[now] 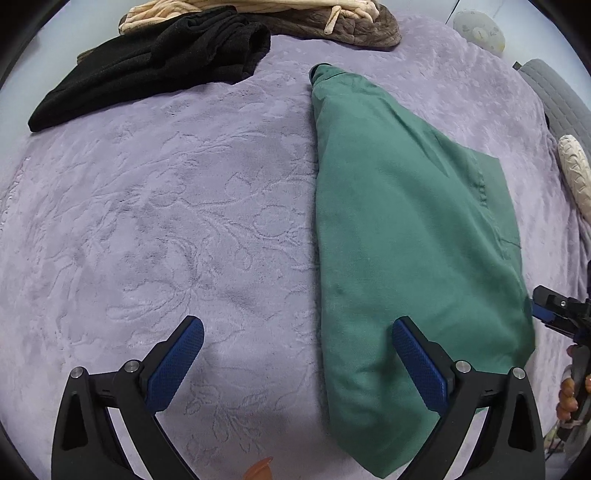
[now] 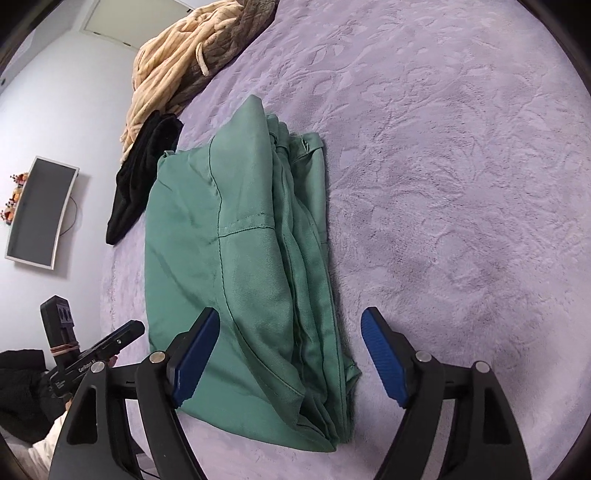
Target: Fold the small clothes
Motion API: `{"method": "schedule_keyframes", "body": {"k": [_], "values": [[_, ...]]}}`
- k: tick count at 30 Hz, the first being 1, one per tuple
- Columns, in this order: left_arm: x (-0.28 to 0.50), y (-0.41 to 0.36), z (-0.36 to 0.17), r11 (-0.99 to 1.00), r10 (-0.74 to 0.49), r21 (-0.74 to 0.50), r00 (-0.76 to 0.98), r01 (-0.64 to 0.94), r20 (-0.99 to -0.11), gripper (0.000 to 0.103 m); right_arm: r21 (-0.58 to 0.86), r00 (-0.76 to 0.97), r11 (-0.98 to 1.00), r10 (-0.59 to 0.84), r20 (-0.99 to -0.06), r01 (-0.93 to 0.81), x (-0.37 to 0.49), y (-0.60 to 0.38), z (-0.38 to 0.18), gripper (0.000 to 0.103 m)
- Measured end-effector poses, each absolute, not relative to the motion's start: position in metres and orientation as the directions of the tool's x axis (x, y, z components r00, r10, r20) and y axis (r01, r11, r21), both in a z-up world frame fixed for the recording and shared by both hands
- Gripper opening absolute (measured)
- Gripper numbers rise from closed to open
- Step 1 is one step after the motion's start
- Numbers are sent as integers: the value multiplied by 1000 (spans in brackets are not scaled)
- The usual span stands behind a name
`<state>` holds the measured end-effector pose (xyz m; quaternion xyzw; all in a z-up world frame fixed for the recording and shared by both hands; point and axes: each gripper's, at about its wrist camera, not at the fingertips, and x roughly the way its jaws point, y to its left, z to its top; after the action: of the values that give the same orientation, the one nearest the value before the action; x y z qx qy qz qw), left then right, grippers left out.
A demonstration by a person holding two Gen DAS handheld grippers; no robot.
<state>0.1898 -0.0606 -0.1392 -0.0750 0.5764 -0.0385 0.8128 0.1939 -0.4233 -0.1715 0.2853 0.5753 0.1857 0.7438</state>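
A green garment (image 1: 406,221), folded lengthwise into a long strip, lies on the lilac embossed bed cover (image 1: 147,221). My left gripper (image 1: 297,328) hovers open over the strip's near left edge. Its right finger is above the cloth and its left finger above bare cover. In the right wrist view the green garment (image 2: 240,240) shows stacked layered edges on its right side. My right gripper (image 2: 291,317) stands open astride the near end, and its pads do not press on the cloth. The other gripper shows at each view's edge: the right gripper (image 1: 557,314), the left gripper (image 2: 92,350).
A black garment (image 1: 147,66) lies crumpled at the far side, beside a beige and brown blanket (image 1: 258,14). A grey cushion (image 1: 554,99) and a white textured object (image 1: 572,170) sit at the right edge. A monitor (image 2: 40,210) hangs on the wall.
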Motion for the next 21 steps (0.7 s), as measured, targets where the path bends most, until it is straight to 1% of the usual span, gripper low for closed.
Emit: {"method": "schedule_keyframes", "body": {"k": [3, 5, 10, 14, 16, 19, 21], "values": [[195, -51, -133, 966, -238, -259, 332, -20, -913, 102, 669, 254, 741, 637, -728, 62, 202, -426, -179, 84], [201, -47, -135, 958, -263, -286, 314, -29, -912, 102, 690, 241, 720, 658, -713, 76, 208, -428, -187, 84], [213, -53, -160, 933, -349, -360, 219, -11, -911, 102, 758, 188, 646, 736, -650, 90, 224, -424, -208, 84], [217, -67, -178, 895, -441, -446, 165, 6, -882, 102, 774, 148, 630, 760, -632, 69, 239, -409, -221, 84], [221, -77, -183, 885, -463, -466, 155, 19, -873, 102, 787, 142, 614, 775, -616, 59, 247, -403, -225, 84], [227, -92, -190, 879, -475, -474, 138, 41, -869, 102, 804, 146, 592, 792, -593, 58, 258, -395, -229, 88], [231, -100, -196, 885, -466, -464, 127, 50, -875, 102, 808, 150, 584, 795, -588, 71, 262, -392, -231, 88]]}}
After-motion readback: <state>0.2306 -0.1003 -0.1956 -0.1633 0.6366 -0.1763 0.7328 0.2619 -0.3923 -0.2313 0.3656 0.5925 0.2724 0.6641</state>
